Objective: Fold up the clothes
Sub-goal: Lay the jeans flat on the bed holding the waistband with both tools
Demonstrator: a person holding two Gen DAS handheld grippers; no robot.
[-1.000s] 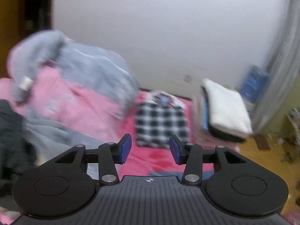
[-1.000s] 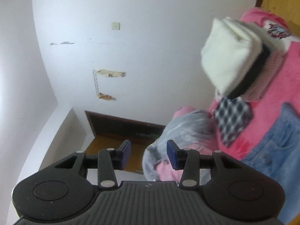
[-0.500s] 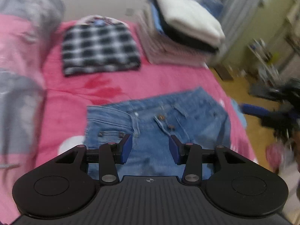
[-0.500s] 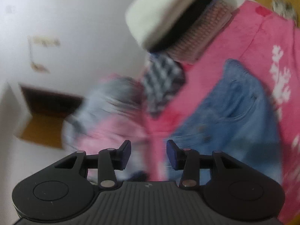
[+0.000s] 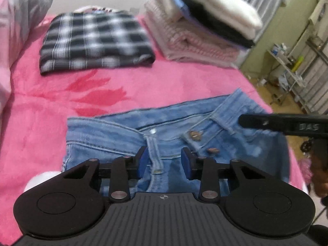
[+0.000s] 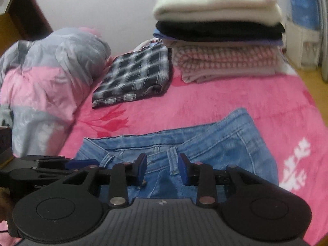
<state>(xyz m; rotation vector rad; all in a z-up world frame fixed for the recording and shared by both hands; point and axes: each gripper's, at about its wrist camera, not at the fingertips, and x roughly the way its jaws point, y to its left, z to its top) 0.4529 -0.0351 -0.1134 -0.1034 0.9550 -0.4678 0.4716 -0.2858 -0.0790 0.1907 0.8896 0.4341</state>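
Observation:
A pair of light blue jeans (image 5: 174,135) lies on the pink bed cover (image 5: 164,82), waistband away from me and fly buttons showing. My left gripper (image 5: 164,162) hovers low over the waistband, a belt loop showing in the gap; its jaws are closing and the pads are clear of the cloth. My right gripper (image 6: 162,169) hangs over the same jeans (image 6: 205,143) a little to the right, jaws also closing, nothing pinched. One of its fingers (image 5: 266,122) reaches in from the right in the left wrist view. The left gripper's fingers (image 6: 82,162) show at the lower left of the right wrist view.
A folded black-and-white plaid shirt (image 6: 133,78) and a tall stack of folded clothes (image 6: 221,41) sit at the far side of the bed. A crumpled grey and pink duvet (image 6: 47,71) fills the left. Past the bed's right edge stands a metal rack (image 5: 297,61).
Both grippers have dropped from facing the wall and tipped down over the jeans. The right view has rolled upright. Both pairs of jaws stand narrower than before.

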